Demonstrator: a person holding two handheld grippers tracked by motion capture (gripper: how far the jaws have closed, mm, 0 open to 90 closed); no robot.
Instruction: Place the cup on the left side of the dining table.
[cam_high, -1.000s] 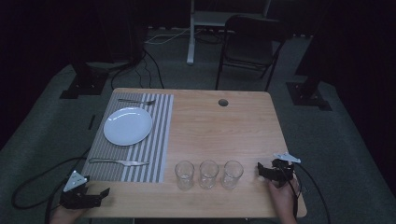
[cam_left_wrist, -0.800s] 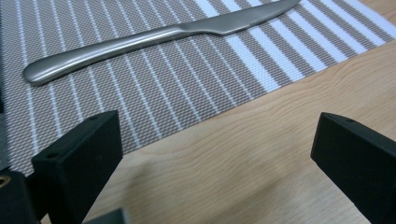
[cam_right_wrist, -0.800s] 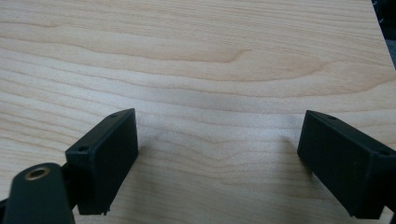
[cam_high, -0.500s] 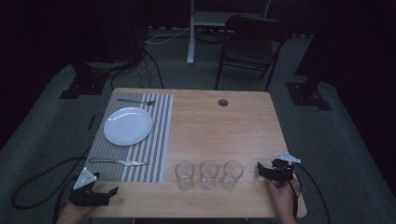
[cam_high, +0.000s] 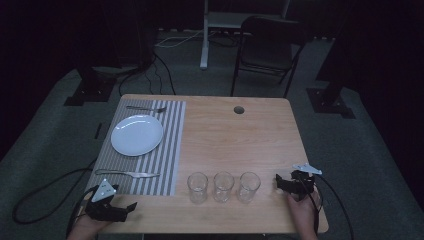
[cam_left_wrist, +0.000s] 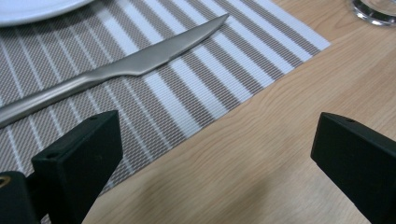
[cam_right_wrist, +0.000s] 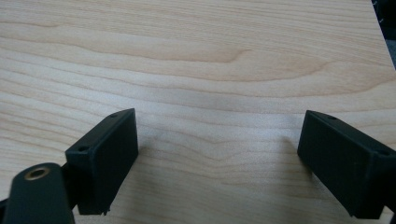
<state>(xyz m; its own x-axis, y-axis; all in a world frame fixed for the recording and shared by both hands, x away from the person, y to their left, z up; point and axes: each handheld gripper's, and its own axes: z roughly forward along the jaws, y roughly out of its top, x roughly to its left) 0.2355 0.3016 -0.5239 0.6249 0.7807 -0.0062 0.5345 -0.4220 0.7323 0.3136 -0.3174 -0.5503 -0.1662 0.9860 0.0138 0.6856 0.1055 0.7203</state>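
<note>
— Any brand or writing you can read from where you sit?

— I can't make out any; the frames are too dim and the surfaces I see are plain. My left gripper (cam_high: 131, 206) sits low at the near left corner of the table (cam_high: 230, 135), jaws spread wide with nothing between them. In the left gripper view, that gripper (cam_left_wrist: 212, 154) looks over bare wood toward the corner of the striped placemat (cam_left_wrist: 187, 84), and the knife (cam_left_wrist: 116, 70) lies across it, with the rim of the plate (cam_left_wrist: 37, 7) at the top edge.

— And the right?

— My right gripper (cam_high: 278, 183) rests on the table just beside the rightmost of three empty glasses (cam_high: 248, 186), jaws wide apart, holding nothing. Through its own camera the right gripper (cam_right_wrist: 217, 154) shows me wood grain between the jaws.

— What does the high view add?

— The whole setting: plate (cam_high: 137, 135) on the placemat (cam_high: 150, 150), a fork (cam_high: 146, 108) beyond it, the knife (cam_high: 127, 173) nearer me, glasses in a row, a cable hole (cam_high: 239, 109) in the tabletop, and a chair (cam_high: 267, 47) behind.
</note>
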